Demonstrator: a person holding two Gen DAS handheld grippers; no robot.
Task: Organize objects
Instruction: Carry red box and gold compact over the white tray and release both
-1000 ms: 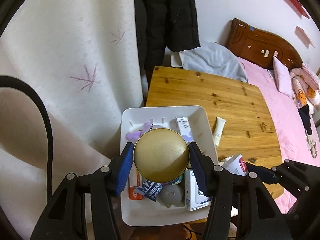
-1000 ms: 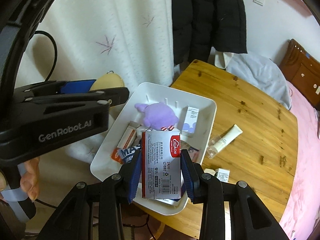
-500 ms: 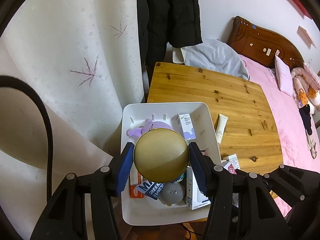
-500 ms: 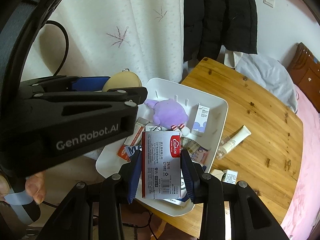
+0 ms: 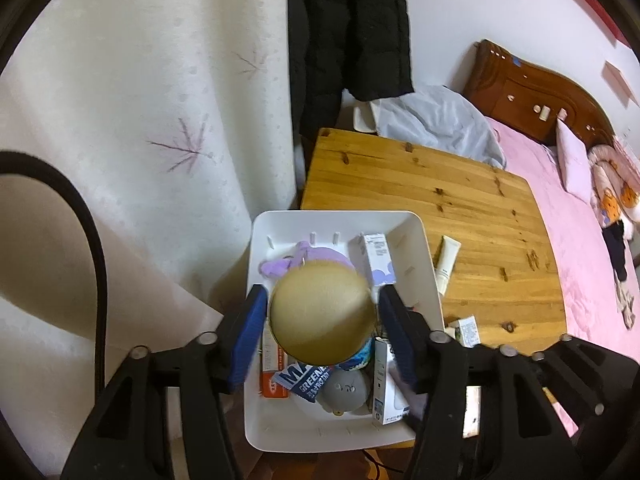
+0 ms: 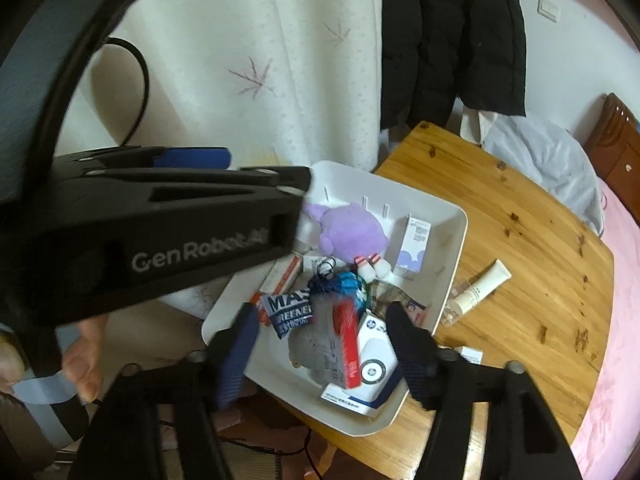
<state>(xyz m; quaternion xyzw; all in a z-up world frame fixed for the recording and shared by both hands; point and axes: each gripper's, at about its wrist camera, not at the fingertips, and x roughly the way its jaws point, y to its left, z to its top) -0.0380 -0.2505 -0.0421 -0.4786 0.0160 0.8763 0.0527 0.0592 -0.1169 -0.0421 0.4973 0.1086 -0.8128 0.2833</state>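
So we've got both tongs hanging over the white tray (image 5: pixel 416 240), which sits at the tabletop's (image 5: pixel 460 192) near-left corner, right by the curtain (image 5: pixel 140 100).

Left gripper (image 5: pixel 322 332): its jaws have just been opening, and the round gold pouch (image 5: pixel 322 312) sits between the blue pads with a sliver of gap on each side, so nothing's pinching it now. It's above the middle of the tray, over the purple plush (image 5: pixel 280 266) and the blue mask packet (image 5: pixel 306 382).

Right gripper (image 6: pixel 320 348): jaws also just been opening, spread wide. The red-and-white staple box (image 6: pixel 340 350) is blurred and tilted between them, touching neither pad, above the tray's near end and the white box (image 6: pixel 372 372) lying there.

Still out on the tabletop past the tray's right edge: a white tube (image 6: pixel 482 286) and a small white carton (image 5: pixel 468 330) near the front edge.
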